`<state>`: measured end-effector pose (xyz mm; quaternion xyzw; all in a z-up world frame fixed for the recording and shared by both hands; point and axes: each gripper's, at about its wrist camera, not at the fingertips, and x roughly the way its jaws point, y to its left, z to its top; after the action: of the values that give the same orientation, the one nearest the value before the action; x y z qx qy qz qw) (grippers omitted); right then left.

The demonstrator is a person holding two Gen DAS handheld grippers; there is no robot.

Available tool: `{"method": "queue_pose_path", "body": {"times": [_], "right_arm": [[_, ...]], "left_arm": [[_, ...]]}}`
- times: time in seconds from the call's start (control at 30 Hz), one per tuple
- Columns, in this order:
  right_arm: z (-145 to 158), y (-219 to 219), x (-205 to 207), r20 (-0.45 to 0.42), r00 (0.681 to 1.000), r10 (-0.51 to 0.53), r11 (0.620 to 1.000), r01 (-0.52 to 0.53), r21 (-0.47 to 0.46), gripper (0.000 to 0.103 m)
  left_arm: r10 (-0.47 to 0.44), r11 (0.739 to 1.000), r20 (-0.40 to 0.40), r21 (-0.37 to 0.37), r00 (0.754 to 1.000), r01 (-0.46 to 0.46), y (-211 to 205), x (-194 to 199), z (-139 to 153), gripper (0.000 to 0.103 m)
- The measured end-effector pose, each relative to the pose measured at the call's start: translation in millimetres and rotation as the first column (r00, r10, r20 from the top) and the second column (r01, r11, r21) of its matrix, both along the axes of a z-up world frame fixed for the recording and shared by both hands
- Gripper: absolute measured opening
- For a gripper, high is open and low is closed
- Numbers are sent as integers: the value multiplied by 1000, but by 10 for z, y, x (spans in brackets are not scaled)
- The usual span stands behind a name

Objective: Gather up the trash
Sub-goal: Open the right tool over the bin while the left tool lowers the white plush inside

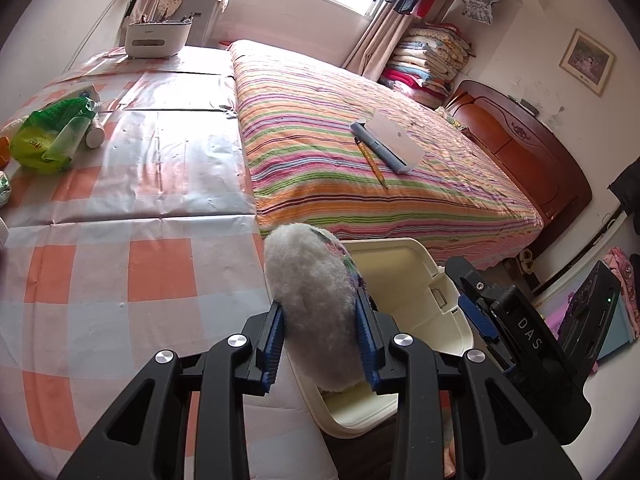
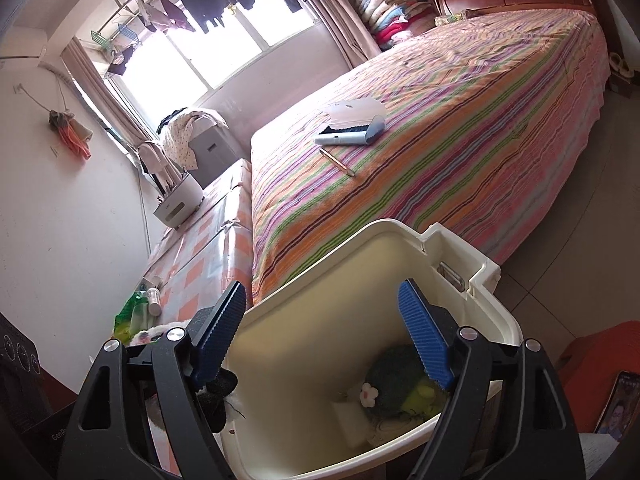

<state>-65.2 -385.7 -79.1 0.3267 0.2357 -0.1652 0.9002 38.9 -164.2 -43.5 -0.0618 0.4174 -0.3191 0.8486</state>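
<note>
My left gripper [image 1: 320, 344] is shut on a fluffy white-grey wad with a patterned fabric side [image 1: 312, 280]. It holds the wad over the near rim of a cream plastic bin [image 1: 404, 276]. To the right, over the bin's far side, show the right gripper's fingers [image 1: 478, 316]. In the right wrist view my right gripper [image 2: 324, 336] stands open above the same bin [image 2: 320, 280], with nothing between its pads. Down inside the bin lies a dark green cloth item with a white flower [image 2: 394, 394], beside some pale scraps.
A bed with a striped cover [image 1: 360, 128] lies beyond the bin, with a white-and-blue brush [image 1: 388, 140] and a pencil [image 1: 370, 160] on it. To the left, a checked tabletop [image 1: 140, 208] holds a green bag [image 1: 48, 136] and a white caddy [image 1: 158, 38]. A phone [image 2: 616, 408] rests at lower right.
</note>
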Motion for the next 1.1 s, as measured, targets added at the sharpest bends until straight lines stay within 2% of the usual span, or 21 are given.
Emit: {"method": "queue_pose_path", "body": {"times": [0.37, 0.67, 0.9, 1.0, 1.07, 1.1], "right_arm": [[82, -127, -271, 136, 983, -123, 992, 117, 49, 80], [76, -186, -363, 180, 970, -163, 985, 151, 79, 80], [69, -220, -438, 211, 958, -195, 979, 176, 105, 80], [62, -222, -435, 211, 958, -193, 979, 174, 107, 80], [58, -228, -422, 207, 960, -189, 979, 169, 109, 80], [54, -229, -417, 205, 961, -188, 980, 168, 111, 80]], "left_arm": [[-59, 996, 3, 65, 998, 58, -341, 42, -76, 32], [-118, 988, 4, 102, 993, 117, -629, 22, -106, 33], [-121, 984, 10, 132, 993, 119, -722, 59, -131, 38], [-132, 980, 20, 154, 991, 127, -766, 39, -138, 43], [-117, 979, 34, 169, 993, 109, -772, 31, -133, 55], [-108, 980, 39, 173, 993, 100, -769, 28, -128, 64]]}}
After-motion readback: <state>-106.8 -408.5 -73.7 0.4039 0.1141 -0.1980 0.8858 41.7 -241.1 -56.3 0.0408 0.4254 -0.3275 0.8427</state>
